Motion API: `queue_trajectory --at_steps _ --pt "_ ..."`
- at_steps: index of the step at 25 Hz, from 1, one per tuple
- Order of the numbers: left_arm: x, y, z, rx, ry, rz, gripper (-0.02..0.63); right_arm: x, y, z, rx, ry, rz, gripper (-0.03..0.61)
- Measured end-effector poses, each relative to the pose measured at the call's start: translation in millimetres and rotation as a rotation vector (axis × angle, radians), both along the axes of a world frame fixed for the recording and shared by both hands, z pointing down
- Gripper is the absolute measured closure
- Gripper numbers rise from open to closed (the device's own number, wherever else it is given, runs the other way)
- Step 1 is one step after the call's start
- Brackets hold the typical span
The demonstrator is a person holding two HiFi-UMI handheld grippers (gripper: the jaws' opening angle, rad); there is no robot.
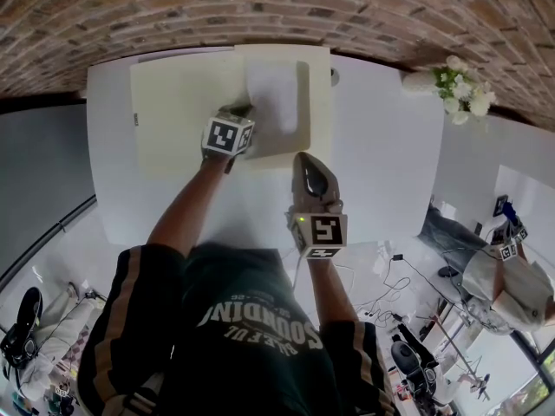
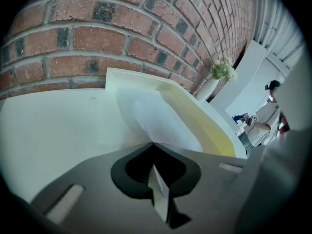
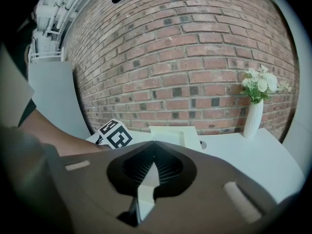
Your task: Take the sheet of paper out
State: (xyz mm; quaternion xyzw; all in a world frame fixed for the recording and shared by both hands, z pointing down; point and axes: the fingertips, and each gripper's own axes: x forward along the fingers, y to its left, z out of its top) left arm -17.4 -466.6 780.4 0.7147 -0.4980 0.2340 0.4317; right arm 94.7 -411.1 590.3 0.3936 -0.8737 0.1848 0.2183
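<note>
Brick wall (image 1: 260, 7) is running behind the white worktop (image 1: 381, 163), which is standing flush against it. Grey floor is showing on both sides, with cables and clutter lying at lower right. A white vase of flowers (image 3: 252, 118) is standing at the worktop's far right, near the wall. A shallow cream tray (image 1: 173, 120) is lying at the far middle, and the sheet of paper (image 1: 273, 98) is resting inside its right part. The left claw (image 2: 152, 144) is pinching the sheet's near corner, jaws together on it. The right claw (image 1: 309, 161) is hovering over bare worktop nearer the person, jaws together, nothing between them.
</note>
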Motion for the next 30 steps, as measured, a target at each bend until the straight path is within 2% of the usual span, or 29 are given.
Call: queue_trajectory --at_steps 5,19,30 --pt "-5.1 0.4 -7.2 0.014 0.002 -0.009 0.603 -0.3 3.0 -1.9 0.003 -0.006 0.000 0.578" --pt "-42.2 29.0 -31.1 0.036 -0.052 -0.036 0.603 -17.2 17.8 -25.9 0.049 -0.026 -0.041 0.578" --pt "-85.3 66.7 -34.8 0.037 -0.094 -0.115 0.603 -33.3 34.7 -36.2 0.074 -0.035 -0.104 0.578"
